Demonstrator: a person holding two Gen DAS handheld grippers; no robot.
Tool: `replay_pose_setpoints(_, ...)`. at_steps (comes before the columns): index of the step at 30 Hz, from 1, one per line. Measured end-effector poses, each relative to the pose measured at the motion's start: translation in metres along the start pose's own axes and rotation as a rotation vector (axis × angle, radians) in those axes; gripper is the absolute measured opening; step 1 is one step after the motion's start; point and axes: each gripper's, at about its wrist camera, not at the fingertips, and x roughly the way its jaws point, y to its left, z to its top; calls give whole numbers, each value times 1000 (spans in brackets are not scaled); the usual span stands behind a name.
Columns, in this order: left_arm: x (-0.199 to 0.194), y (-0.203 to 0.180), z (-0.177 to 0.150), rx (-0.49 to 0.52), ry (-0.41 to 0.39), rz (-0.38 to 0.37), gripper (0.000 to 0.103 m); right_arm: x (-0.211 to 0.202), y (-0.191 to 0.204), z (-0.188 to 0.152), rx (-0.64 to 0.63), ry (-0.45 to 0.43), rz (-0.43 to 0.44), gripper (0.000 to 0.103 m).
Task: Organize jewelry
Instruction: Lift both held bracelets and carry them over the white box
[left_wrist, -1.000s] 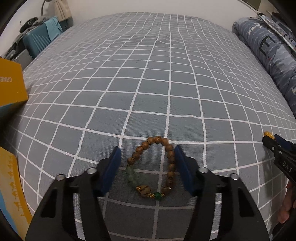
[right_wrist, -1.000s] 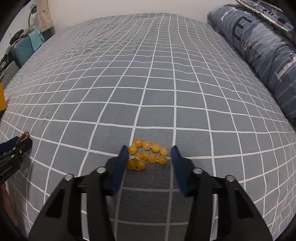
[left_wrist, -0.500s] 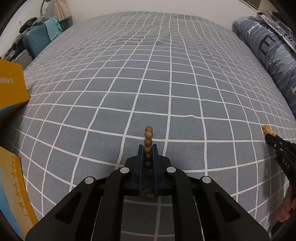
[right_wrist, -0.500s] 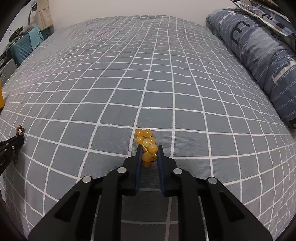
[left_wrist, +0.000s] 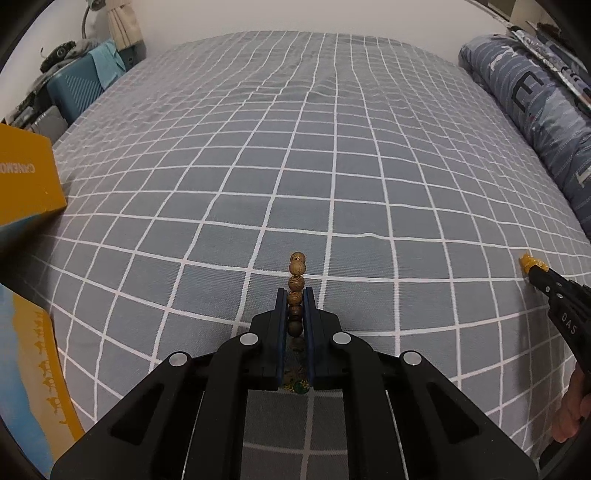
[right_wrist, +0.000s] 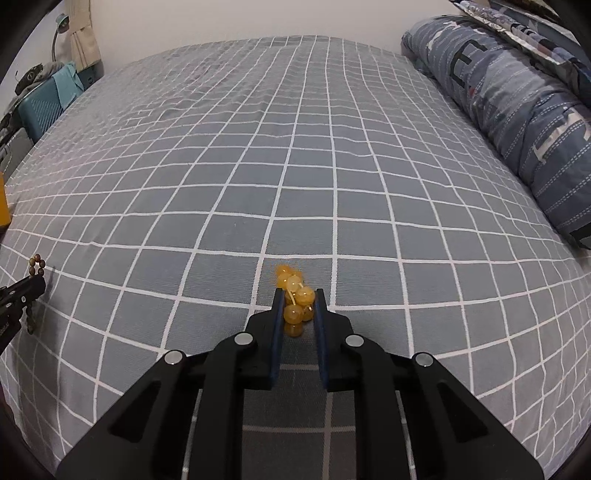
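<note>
While both fingers are clenched, the left gripper (left_wrist: 295, 306) grasps the wooden bracelet (left_wrist: 296, 284) and the right gripper (right_wrist: 298, 306) the yellow bracelet (right_wrist: 293, 295), near the bed's (left_wrist: 332, 147) front edge; the yellow box (left_wrist: 26, 181) lies nearer the left.

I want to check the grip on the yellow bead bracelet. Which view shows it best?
The right wrist view: the yellow bead bracelet sits bunched between the right gripper fingers. The left wrist view shows only a few beads at its right edge.

left gripper (left_wrist: 295, 295): jaws closed narrowly, wooden bead bracelet (left_wrist: 296, 280) clamped between them | right gripper (right_wrist: 299, 295): jaws closed, yellow bead bracelet (right_wrist: 293, 295) pinched between them | both are held low, pointed forward, side by side
</note>
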Motion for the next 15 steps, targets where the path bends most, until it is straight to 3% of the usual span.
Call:
replay_pose_setpoints(2,-7,-1,-1,3,-7,-3,8,-6,0,0,5,-10,4,8)
replay_pose_setpoints(15,-66,-5,-10,20,-65,-23,8,-53,5,-4,24,-37,18,9)
